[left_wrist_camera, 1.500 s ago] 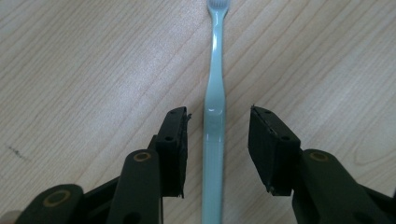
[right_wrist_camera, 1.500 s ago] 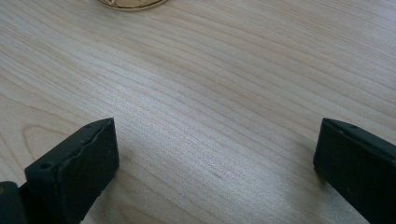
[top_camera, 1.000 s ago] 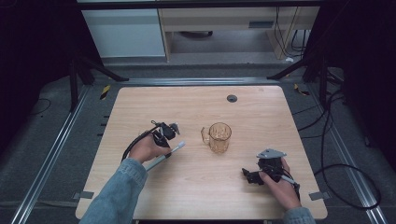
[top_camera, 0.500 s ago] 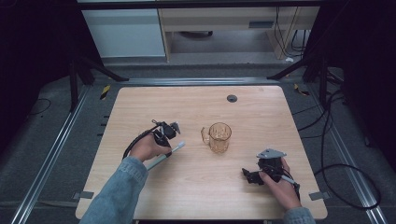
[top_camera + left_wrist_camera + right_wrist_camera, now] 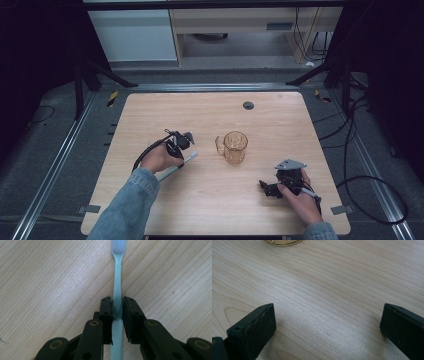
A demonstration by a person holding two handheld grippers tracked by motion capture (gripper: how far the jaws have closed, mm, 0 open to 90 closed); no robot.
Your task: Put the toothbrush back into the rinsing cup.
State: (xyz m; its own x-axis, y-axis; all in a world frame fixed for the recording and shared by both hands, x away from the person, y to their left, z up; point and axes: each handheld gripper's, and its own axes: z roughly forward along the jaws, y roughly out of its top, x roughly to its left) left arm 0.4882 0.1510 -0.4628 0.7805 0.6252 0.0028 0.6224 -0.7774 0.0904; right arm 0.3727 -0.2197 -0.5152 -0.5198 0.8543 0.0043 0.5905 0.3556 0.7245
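Observation:
A pale blue toothbrush (image 5: pixel 117 272) lies flat on the wooden table (image 5: pixel 210 115), bristle head pointing away from my left gripper (image 5: pixel 117 307). Its jaws have just been closing, and the pads now press on both sides of the handle. From above, the left gripper (image 5: pixel 180 145) sits left of centre with the toothbrush (image 5: pixel 176 167) slanting out beneath the hand. An amber see-through mug (image 5: pixel 235 146) stands upright at the middle, handle to the left. My right gripper (image 5: pixel 265 187) rests near the front right; its jaws stand wide apart over bare wood (image 5: pixel 327 322), with the mug's base (image 5: pixel 282 242) ahead.
A small round black grommet (image 5: pixel 248 105) sits in the table's far side. Metal rails (image 5: pixel 60 165) and dark cables (image 5: pixel 360 165) lie on the floor around the table. White and wooden cabinets (image 5: pixel 135 35) stand behind it.

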